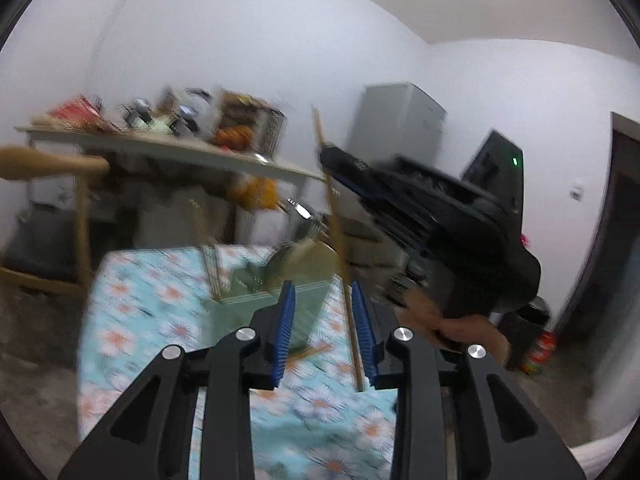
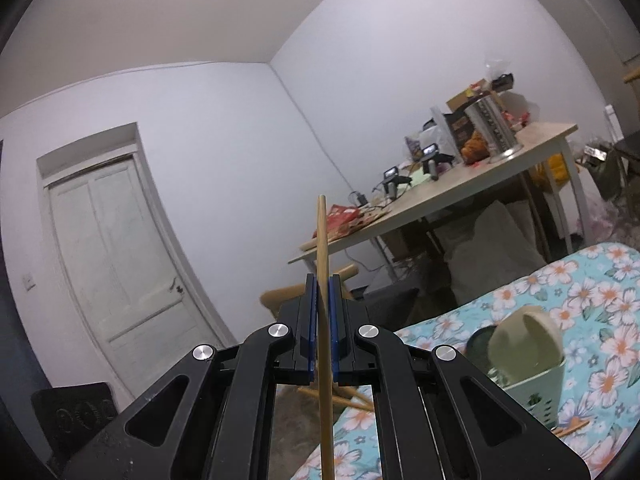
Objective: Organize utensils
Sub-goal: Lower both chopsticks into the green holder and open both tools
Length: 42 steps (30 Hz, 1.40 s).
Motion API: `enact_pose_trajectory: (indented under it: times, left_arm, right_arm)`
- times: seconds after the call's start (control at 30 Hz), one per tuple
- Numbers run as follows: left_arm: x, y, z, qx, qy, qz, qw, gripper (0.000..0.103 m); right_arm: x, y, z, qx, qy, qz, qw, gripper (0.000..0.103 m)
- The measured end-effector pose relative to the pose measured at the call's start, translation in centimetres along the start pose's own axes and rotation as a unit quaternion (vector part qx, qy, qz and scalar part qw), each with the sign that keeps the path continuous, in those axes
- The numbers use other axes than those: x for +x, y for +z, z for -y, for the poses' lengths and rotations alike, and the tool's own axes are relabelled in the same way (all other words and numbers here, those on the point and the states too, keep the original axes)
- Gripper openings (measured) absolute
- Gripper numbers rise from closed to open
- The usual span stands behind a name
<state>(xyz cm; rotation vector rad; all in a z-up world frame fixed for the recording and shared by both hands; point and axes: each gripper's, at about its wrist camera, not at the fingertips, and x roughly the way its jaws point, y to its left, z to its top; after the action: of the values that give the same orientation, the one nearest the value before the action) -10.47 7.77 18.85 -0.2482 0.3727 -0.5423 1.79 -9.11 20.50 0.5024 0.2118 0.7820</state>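
Left wrist view — blurred. The left tool [image 1: 323, 320] has its pads parted and grips nothing; a chopstick [image 1: 334, 220] runs nearly upright through the gap, hard against the pad at 3 o'clock, though whether it touches I cannot tell. Higher up, at about 1 o'clock, the right tool [image 1: 326, 152] clamps that same stick from the side. Straight ahead at 12 o'clock sits the green holder [image 1: 240, 308] on the floral desk [image 1: 132, 320], with utensils already standing in it.

Right wrist view — sharp. The right tool [image 2: 323, 280] is shut on the chopstick [image 2: 322, 232], whose long axis stands close to vertical, tip at 12 o'clock. The holder [image 2: 536, 384] lies at 4 o'clock, below and to the side, so the stick's lower end must swing that way. This view alone shows loose chopsticks [image 2: 352, 398] lying on the desk [image 2: 600, 288] beneath the tool; the left tool is not in it. The right hand looks the one to make the drop.
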Motion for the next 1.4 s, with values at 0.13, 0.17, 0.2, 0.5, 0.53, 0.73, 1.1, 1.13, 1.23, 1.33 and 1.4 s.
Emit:
enact_pose_trajectory:
  times: [0.13,0.17,0.2,0.5,0.53,0.73,1.1,1.13,1.23,1.33,1.4]
  left_arm:
    - [2.1,-0.5,0.8,0.016,0.011,-0.034,0.9992,0.028]
    - [2.4,-0.5,0.8,0.020,0.018,-0.039,0.9989,0.028]
    - [2.7,-0.7,1.3,0.023,0.020,-0.046,0.9985,0.028]
    - [3.1,-2.5,2.3,0.092,0.078,-0.055,0.9912,0.006]
    - [3.1,-2.8,2.7,0.106,0.081,-0.058,0.9894,0.006]
    - [3.2,-4.3,3.6,0.176,0.099,-0.081,0.9760,0.006]
    - [-0.7,-5.3,1.4,0.123,0.095,-0.039,0.9871,0.031]
    - [-1.6,-5.7,1.3,0.121,0.099,-0.035,0.9871,0.031]
    - [-3.4,-6.5,0.8,0.113,0.104,-0.032,0.9877,0.031]
    - [-5.1,-7.4,0.3,0.100,0.106,-0.032,0.9888,0.031]
    - [-6.1,-8.1,0.1,0.099,0.110,-0.030,0.9884,0.031]
  right_arm:
    - [-0.3,-0.9,-0.5,-0.001,0.037,-0.019,0.999,0.004]
    - [-0.6,-1.1,-0.5,-0.001,0.043,-0.018,0.999,0.004]
    - [-0.8,-1.2,-0.5,0.001,0.049,-0.019,0.999,0.004]
    - [-2.4,-1.3,0.7,0.001,0.050,-0.042,0.998,0.009]
    - [-2.5,-1.2,0.9,-0.001,0.051,-0.044,0.998,0.009]
    - [-2.1,-0.7,1.6,-0.008,0.034,-0.076,0.996,0.007]
    - [-0.7,1.5,-2.0,-0.070,-0.015,-0.079,0.994,0.004]
    - [-0.6,1.9,-2.5,-0.079,-0.021,-0.074,0.994,0.004]
    - [0.4,2.8,-4.5,-0.127,-0.048,-0.058,0.989,0.004]
    - [1.4,3.3,-5.6,-0.173,-0.079,-0.045,0.981,0.004]
    - [1.5,3.7,-5.4,-0.169,-0.081,-0.037,0.982,0.004]
